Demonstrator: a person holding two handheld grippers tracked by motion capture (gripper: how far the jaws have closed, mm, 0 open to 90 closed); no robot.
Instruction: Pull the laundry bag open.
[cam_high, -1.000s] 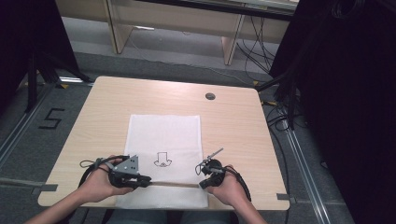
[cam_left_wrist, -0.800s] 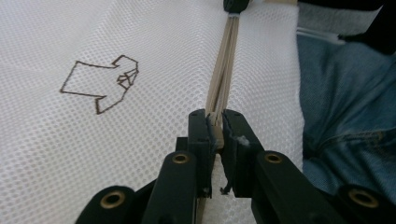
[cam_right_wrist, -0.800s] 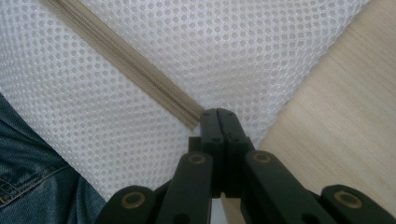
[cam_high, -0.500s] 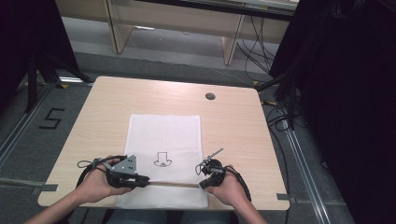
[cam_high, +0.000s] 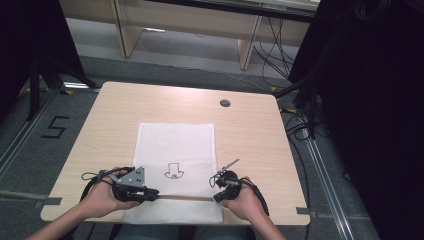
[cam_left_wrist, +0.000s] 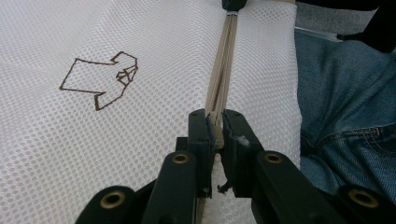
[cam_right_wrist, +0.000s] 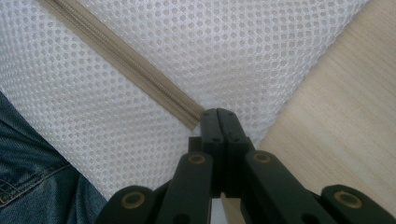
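On the pale wooden surface (cam_high: 150, 100), left gripper (cam_left_wrist: 215, 128) jaws clench the zipper (cam_left_wrist: 224, 60); right gripper (cam_right_wrist: 218, 122) jaws pinch its far end. The mesh bag (cam_high: 175, 145) lies at 6 o'clock, overhanging the edge; an uneven pull could drag it off.

A light wooden table (cam_high: 125, 110) carries a white mesh bag (cam_high: 175, 150) that lies flat across its near middle and overhangs its near edge, with a small round grommet (cam_high: 225, 103) beyond the bag.
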